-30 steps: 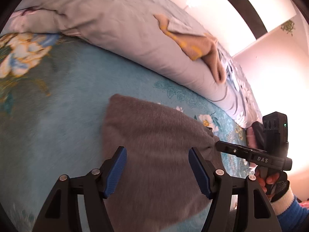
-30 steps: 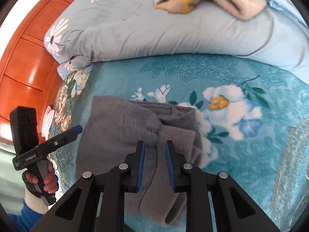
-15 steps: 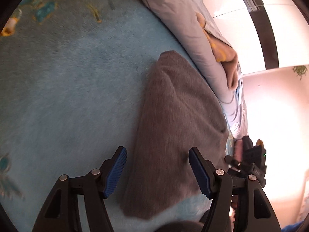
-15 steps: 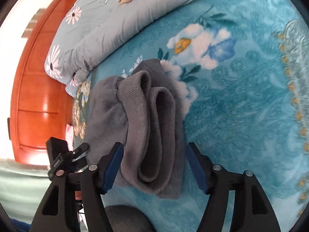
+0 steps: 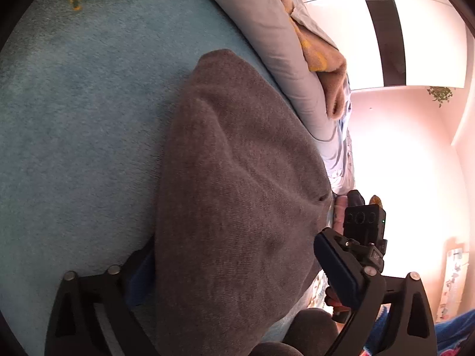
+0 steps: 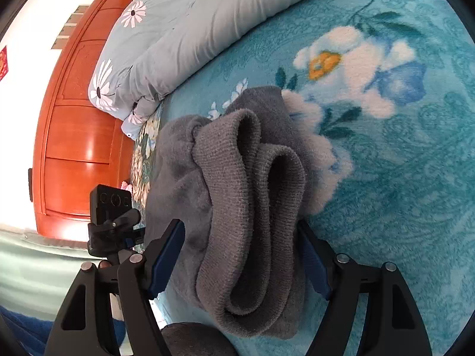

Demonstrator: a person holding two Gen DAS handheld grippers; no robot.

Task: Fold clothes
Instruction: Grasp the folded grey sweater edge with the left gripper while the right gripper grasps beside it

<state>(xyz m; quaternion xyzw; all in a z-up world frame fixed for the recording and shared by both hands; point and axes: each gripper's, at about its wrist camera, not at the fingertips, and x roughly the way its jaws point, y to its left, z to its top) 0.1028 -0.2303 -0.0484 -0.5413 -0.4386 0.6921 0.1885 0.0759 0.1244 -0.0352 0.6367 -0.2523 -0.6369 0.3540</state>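
Both tools, left tool (image 5: 237,270) and right tool (image 6: 240,255), sank, jaws opening around 1 grey garment (image 6: 252,195)

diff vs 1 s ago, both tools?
The right tool was shut on a fold of the gray garment; it has let go and its jaws are opening astride the bunched cloth. The left tool is opening wider too, and both have dropped closer. Garment remains on the teal blanket beside the gray quilt.
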